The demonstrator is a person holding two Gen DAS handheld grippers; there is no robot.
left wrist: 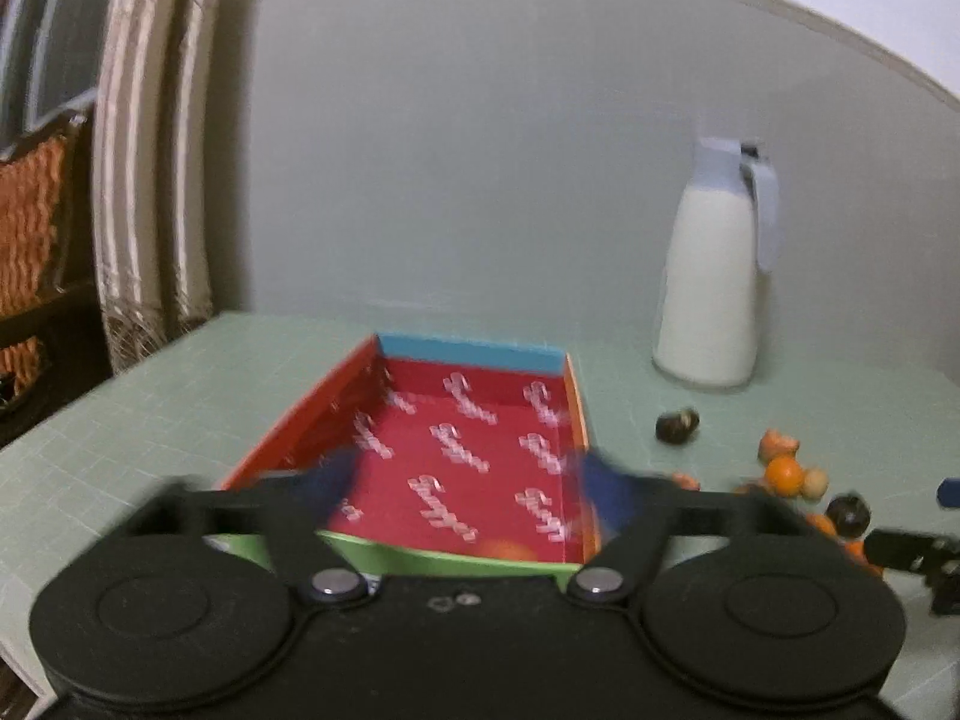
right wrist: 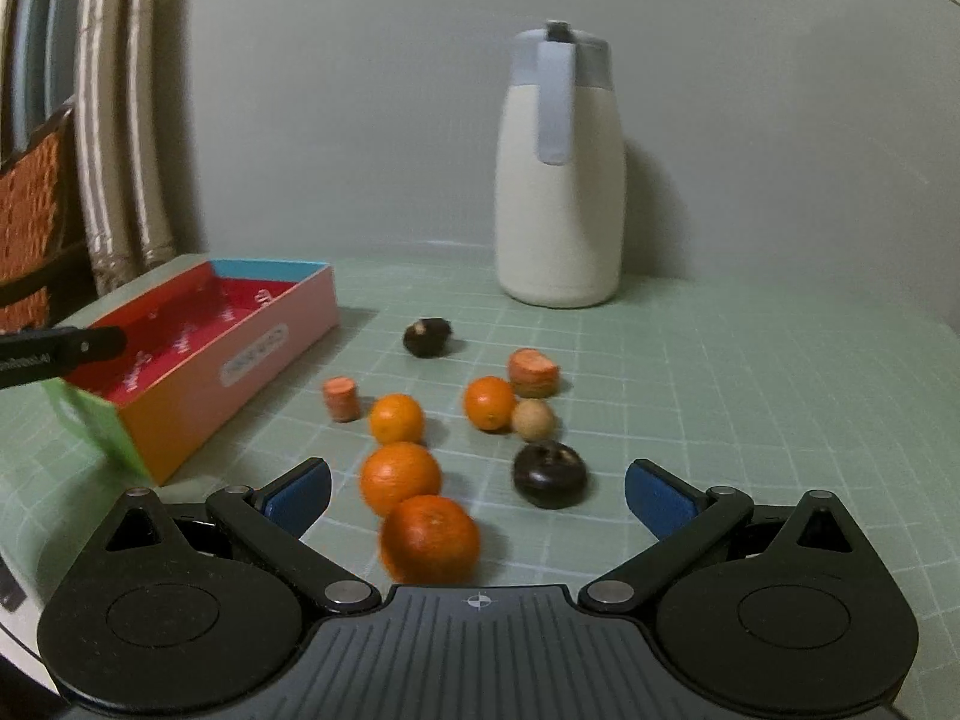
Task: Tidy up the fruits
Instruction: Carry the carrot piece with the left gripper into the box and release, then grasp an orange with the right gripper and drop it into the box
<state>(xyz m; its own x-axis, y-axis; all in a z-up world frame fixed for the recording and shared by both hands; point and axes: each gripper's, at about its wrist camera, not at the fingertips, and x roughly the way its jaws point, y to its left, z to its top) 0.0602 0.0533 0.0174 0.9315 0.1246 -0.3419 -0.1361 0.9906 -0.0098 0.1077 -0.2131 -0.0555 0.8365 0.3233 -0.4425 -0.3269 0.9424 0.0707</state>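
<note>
Oranges are lying loose on the green surface (right wrist: 750, 372), the nearest orange (right wrist: 429, 537) sitting between the spread fingers of the right hand-held gripper (right wrist: 477, 495) without touching either blue pad. A second orange (right wrist: 400, 477) is lying just behind it, and two more (right wrist: 396, 417) (right wrist: 489, 402) are sitting farther back. Around them are lying two dark fruits (right wrist: 549, 474) (right wrist: 426, 336), a small tan fruit (right wrist: 532, 419) and two carrot pieces (right wrist: 341, 398) (right wrist: 533, 371).

The box (right wrist: 240, 354), with its red lining, is standing to the left of the pile. The left hand-held gripper (left wrist: 468, 480) is hovering over its near end, fingers spread and blurred. One orange thing (left wrist: 507, 549) is showing in the box's near right corner. A white jug (right wrist: 561, 192) is standing upright at the back by the wall.
</note>
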